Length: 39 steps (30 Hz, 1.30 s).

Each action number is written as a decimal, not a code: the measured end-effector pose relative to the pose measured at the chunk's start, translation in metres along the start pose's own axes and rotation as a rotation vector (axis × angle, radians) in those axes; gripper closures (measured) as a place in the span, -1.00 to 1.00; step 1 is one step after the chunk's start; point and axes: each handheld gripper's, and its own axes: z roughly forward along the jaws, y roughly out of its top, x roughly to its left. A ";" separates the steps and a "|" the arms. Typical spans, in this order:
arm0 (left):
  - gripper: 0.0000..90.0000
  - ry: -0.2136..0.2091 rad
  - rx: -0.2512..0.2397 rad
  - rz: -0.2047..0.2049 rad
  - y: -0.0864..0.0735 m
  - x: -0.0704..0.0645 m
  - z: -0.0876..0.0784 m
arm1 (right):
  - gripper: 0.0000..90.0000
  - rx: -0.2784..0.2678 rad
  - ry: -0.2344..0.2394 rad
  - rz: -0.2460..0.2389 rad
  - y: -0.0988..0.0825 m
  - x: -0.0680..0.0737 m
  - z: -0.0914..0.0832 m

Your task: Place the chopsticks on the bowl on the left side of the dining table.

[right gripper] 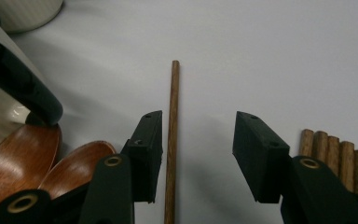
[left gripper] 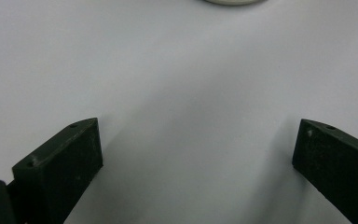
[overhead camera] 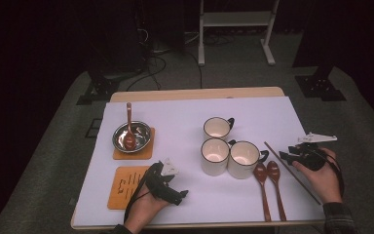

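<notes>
Fingers [right gripper: 150, 154] of right gripper [right gripper: 198, 156] apart, straddling chopstick [right gripper: 172, 135] near table's [overhead camera: 185, 204] right edge. Thin, stiff, light, likely rolls; grip mid-shaft. Left gripper [left gripper: 196, 163] apart, empty.

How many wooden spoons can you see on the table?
3. One spoon stands in the metal bowl on the left. Two spoons lie side by side in front of the cups: one on the left, the other right beside it.
</notes>
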 end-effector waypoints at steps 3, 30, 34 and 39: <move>-0.99 0.000 0.000 0.000 0.000 0.000 0.000 | 0.15 -0.003 -0.001 0.001 -0.004 -0.001 -0.005; -0.99 0.000 0.000 0.000 0.000 0.000 0.000 | 0.18 0.043 -0.004 -0.011 -0.035 0.001 -0.028; -0.99 0.000 0.000 0.000 0.000 0.000 0.000 | 0.20 0.053 -0.004 -0.013 -0.039 0.002 -0.030; -0.99 0.000 0.000 0.000 0.000 0.000 0.000 | 0.24 0.063 -0.003 -0.012 -0.046 0.004 -0.035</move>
